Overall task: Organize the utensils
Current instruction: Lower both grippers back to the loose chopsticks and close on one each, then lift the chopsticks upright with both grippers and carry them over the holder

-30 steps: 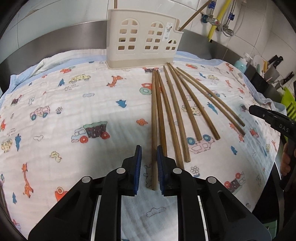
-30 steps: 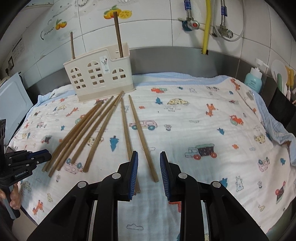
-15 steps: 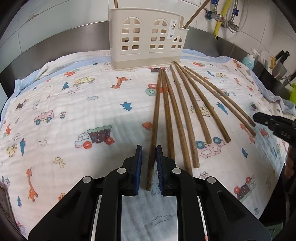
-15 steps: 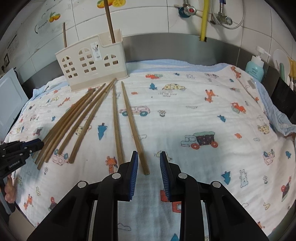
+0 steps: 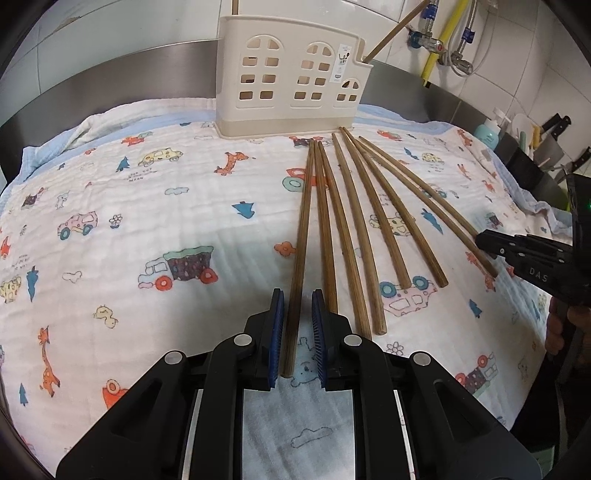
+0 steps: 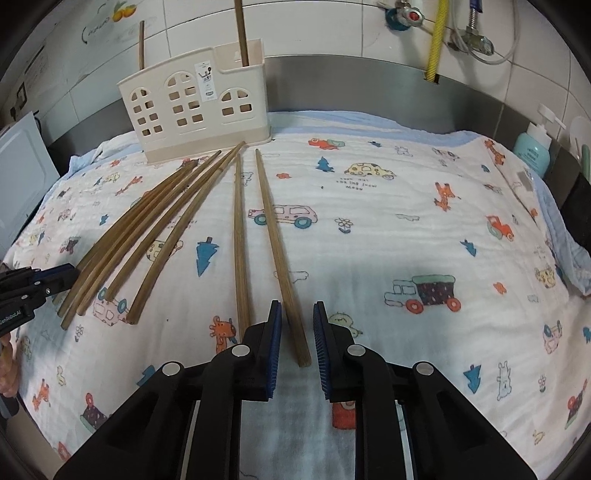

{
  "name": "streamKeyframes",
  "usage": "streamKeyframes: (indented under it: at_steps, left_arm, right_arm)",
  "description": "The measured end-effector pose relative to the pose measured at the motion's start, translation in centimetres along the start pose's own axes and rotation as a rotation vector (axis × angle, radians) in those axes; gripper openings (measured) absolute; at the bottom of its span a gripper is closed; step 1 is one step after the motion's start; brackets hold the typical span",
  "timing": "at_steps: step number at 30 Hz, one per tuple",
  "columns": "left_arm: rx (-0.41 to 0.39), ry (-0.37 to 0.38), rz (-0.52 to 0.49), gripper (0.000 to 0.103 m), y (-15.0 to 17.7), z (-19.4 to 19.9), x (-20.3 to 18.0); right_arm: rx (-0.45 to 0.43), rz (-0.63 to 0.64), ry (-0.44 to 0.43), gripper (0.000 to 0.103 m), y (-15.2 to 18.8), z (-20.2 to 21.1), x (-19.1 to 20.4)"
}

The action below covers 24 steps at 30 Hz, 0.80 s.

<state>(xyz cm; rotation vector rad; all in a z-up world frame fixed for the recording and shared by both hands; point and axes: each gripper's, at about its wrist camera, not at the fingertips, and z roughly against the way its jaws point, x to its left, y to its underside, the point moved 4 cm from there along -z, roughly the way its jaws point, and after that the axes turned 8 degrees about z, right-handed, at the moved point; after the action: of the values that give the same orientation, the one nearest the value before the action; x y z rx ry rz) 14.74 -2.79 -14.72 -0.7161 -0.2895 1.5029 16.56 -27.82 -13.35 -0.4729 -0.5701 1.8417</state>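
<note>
Each gripper straddles the near end of one chopstick, long axes running away toward the cream holder (image 5: 291, 77) at the back of the desk. Left gripper (image 5: 297, 334): jaws narrow, leftmost chopstick (image 5: 300, 243) between the pads, slight gaps both sides, not clamped. Right gripper (image 6: 297, 341): jaws have just been closing around the rightmost chopstick (image 6: 277, 243), gap visible. Six more lie fanned between them on the printed cloth (image 6: 406, 221).

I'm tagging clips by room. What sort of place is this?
Most likely a home kitchen counter: tiled wall with water valves, knives at the side, and wooden chopsticks lying before a utensil holder.
</note>
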Motion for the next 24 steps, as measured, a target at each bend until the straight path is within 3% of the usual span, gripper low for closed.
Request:
streamKeyframes:
  at_steps: [11, 14, 24]
  left_arm:
    - [0.008, -0.025, -0.057, 0.014, -0.4, -0.6, -0.7]
    - [0.019, -0.021, -0.036, 0.007, -0.8, -0.6, -0.3]
    - [0.009, -0.012, -0.001, 0.006, -1.1, -0.3, -0.4]
  right_arm:
    - [-0.003, 0.049, 0.039, 0.009, -0.1, -0.1, 0.4]
    - [-0.008, 0.040, 0.037, 0.007, -0.1, 0.2, 0.4]
    - [-0.106, 0.044, 0.041, 0.007, -1.5, 4.5, 1.0]
